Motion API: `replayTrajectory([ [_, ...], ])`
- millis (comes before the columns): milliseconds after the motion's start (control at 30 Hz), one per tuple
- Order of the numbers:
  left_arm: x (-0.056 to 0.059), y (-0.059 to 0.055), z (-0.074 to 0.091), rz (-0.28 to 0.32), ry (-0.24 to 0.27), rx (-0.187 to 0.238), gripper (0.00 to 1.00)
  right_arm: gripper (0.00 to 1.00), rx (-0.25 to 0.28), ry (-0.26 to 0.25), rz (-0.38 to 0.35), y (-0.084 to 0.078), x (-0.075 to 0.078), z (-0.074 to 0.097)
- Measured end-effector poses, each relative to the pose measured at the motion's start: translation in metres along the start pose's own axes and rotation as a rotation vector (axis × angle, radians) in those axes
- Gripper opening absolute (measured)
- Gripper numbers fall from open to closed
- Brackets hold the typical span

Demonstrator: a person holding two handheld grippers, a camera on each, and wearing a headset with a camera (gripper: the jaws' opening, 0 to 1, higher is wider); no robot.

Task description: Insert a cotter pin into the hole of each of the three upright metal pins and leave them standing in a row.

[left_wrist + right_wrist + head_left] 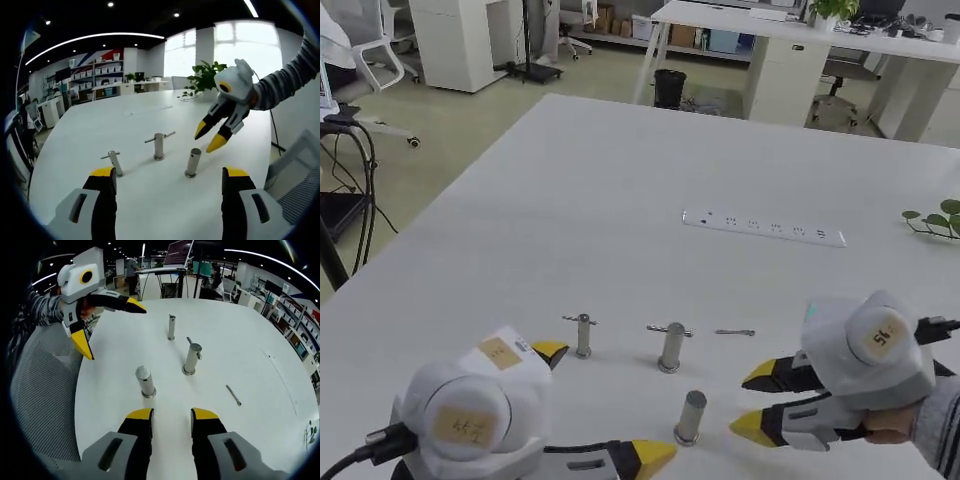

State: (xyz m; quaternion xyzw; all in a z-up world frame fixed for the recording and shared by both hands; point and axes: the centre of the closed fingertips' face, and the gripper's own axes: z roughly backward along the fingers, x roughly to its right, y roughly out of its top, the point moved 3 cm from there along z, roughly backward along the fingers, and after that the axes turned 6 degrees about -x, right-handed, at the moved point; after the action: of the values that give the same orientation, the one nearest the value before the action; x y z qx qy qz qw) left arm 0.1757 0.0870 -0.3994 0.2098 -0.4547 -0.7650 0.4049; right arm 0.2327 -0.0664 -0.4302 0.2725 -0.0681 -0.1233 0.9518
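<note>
on the white table (pixel 620 190) three metal pins stand upright. the left pin (pixel 583 338) has a fitted cotter pin (pixel 570 319) crosswise through its top, and the middle pin (pixel 671 350), just to its right in the head view, carries a second fitted cotter pin (pixel 660 328) the same way. the bare pin (pixel 691 417) has nothing through it and stands nearer the person, out of line with the other two. a loose cotter pin (pixel 734 332) lies flat on the table to the right of the middle pin, apart from it.

the left gripper (pixel 605 405) sits low at the near edge with its yellow-tipped jaws spread wide and nothing between them; in the left gripper view the left pin and the bare pin stand ahead, inside the span of the jaws. the right gripper (pixel 755 402) is off to the right of the bare pin, tips pointing toward it, jaws parted a little and empty; in the right gripper view the bare pin stands just ahead of the tips, not touching.

farther back a white power strip (pixel 763 227) lies on the table, and leaves of a plant (pixel 935 220) reach in at the right edge
</note>
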Motion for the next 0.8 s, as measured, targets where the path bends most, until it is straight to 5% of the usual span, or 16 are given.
replayTrajectory([
  [400,0.000,-0.002,0.000,0.000,0.003,-0.016,0.85,0.24,-0.078,-0.024,0.045,0.004,0.050,-0.004],
  [800,-0.001,-0.006,-0.001,0.007,0.002,-0.036,0.89,0.19,-0.157,-0.053,0.075,0.005,0.094,-0.027],
])
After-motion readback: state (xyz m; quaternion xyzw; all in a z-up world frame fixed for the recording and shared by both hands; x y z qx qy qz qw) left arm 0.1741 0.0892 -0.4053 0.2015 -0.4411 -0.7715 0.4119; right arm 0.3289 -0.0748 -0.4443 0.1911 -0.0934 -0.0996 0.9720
